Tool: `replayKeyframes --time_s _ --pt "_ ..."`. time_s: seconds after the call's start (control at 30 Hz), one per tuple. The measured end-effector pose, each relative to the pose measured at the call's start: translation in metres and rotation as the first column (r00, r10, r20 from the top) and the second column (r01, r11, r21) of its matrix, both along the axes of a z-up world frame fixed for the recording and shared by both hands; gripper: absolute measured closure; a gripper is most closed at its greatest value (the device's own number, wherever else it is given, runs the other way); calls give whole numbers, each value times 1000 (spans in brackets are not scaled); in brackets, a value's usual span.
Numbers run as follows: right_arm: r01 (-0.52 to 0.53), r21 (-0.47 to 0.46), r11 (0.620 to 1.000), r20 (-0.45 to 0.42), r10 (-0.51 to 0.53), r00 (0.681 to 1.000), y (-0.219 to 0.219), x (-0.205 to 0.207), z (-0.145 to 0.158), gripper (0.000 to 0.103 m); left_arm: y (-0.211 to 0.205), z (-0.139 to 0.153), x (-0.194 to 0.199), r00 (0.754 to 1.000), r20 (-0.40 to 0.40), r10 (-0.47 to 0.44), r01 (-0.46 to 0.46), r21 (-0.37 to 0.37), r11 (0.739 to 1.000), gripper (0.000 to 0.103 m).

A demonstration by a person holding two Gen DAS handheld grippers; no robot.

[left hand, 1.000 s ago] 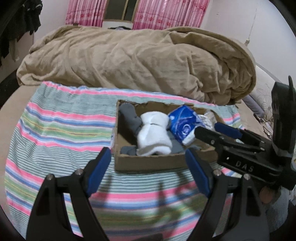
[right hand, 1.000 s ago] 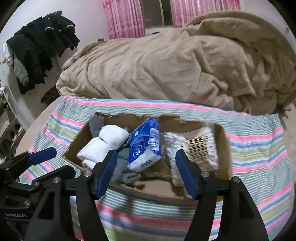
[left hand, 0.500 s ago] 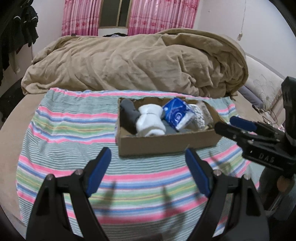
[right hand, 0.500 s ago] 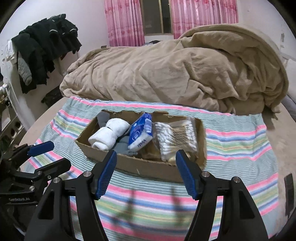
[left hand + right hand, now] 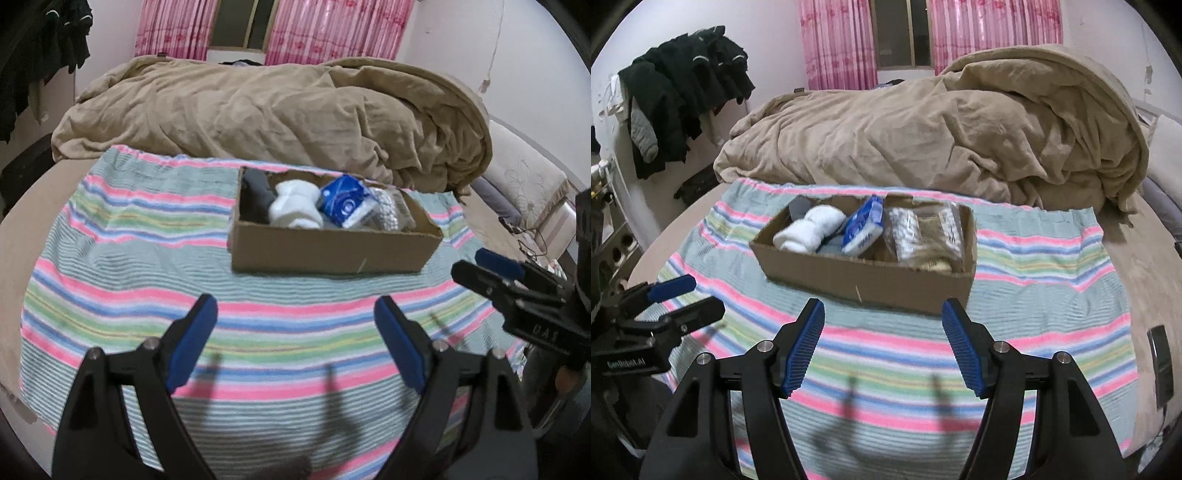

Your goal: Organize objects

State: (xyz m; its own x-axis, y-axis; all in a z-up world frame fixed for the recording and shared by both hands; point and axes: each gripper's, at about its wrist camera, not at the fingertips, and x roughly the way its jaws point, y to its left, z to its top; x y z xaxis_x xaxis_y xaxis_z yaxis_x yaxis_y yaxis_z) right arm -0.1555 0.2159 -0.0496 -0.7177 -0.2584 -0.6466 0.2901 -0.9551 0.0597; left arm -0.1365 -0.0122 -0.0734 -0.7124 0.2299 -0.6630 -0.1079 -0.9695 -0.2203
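A cardboard box (image 5: 332, 251) (image 5: 871, 280) sits on a striped towel (image 5: 147, 266) (image 5: 1052, 280) on the bed. In it lie white rolled socks (image 5: 293, 206) (image 5: 809, 229), a dark grey sock (image 5: 258, 192), a blue tissue pack (image 5: 345, 201) (image 5: 862, 230) and a clear bag of cotton swabs (image 5: 391, 214) (image 5: 923, 236). My left gripper (image 5: 295, 332) is open and empty, well short of the box. My right gripper (image 5: 882, 328) is open and empty, also short of the box. Each gripper shows in the other's view: the right one (image 5: 495, 271), the left one (image 5: 683, 299).
A crumpled tan duvet (image 5: 280, 118) (image 5: 942, 125) lies behind the box. Dark clothes (image 5: 683, 88) hang at the left. Pink curtains (image 5: 842, 40) cover the window. A pillow (image 5: 524, 184) lies at the right, and a dark flat object (image 5: 1161, 362) lies by the towel's right edge.
Both grippers have pulled back from the box, which now looks smaller and farther. Both stay open and empty. The box contents have not moved.
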Motion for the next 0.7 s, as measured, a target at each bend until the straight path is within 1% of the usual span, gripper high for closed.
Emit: replayKeyframes --time_s 0.27,0.43,0.57,0.7 --pt "0 -10 1000 27 1 1000 6 15 -15 34 13 0 7 1000 -22 1 -2 -62 998 15" --pt "5 -10 1000 11 -5 1000 8 18 -15 33 19 -4 9 1000 -24 -3 0 -97 995 15" --pt "8 -13 1000 10 -8 1000 10 18 -15 29 17 -3 9 999 -35 2 -5 -102 995 15" --pt "8 -12 1000 9 -8 1000 10 17 -15 29 15 -4 9 999 -34 10 -13 -98 995 14"
